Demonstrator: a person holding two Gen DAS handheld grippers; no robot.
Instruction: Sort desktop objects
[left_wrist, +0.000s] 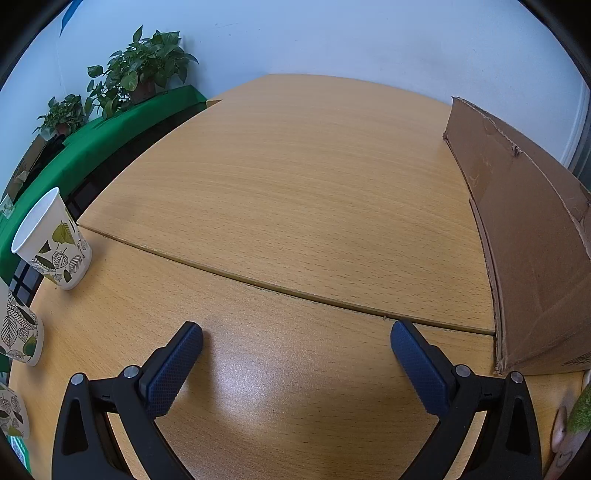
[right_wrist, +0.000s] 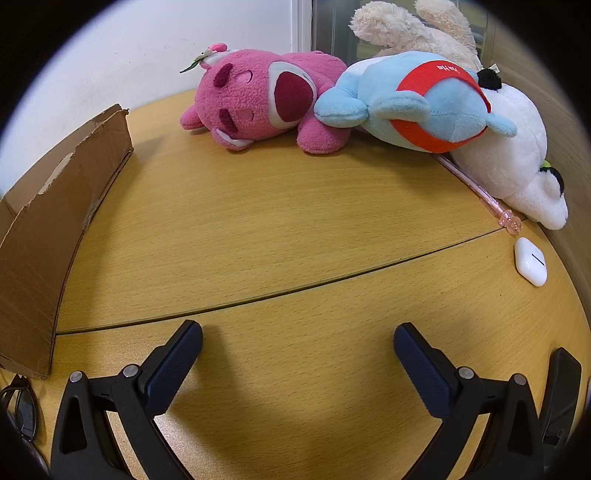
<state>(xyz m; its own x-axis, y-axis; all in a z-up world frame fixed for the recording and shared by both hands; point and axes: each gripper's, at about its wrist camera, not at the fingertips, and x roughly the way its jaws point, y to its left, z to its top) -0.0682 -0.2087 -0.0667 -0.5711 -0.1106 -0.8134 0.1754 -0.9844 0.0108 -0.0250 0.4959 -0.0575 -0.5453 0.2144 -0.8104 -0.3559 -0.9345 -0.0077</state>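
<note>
Left gripper (left_wrist: 296, 334) low over bare desk (left_wrist: 295, 184), jaws wide, nothing held. My right gripper (right_wrist: 297, 334) same: wide, empty, pink plush (right_wrist: 258, 101) well ahead.

Bare wood lying open ahead of both grippers

The cardboard box (left_wrist: 524, 236) is walling off the table's (left_wrist: 280, 177) middle, paper cups (left_wrist: 51, 240) are crowding the left edge, and plush toys (right_wrist: 369, 99), a pink pen (right_wrist: 476, 188) and an earbud case (right_wrist: 530, 261) are blocking the far right.
</note>
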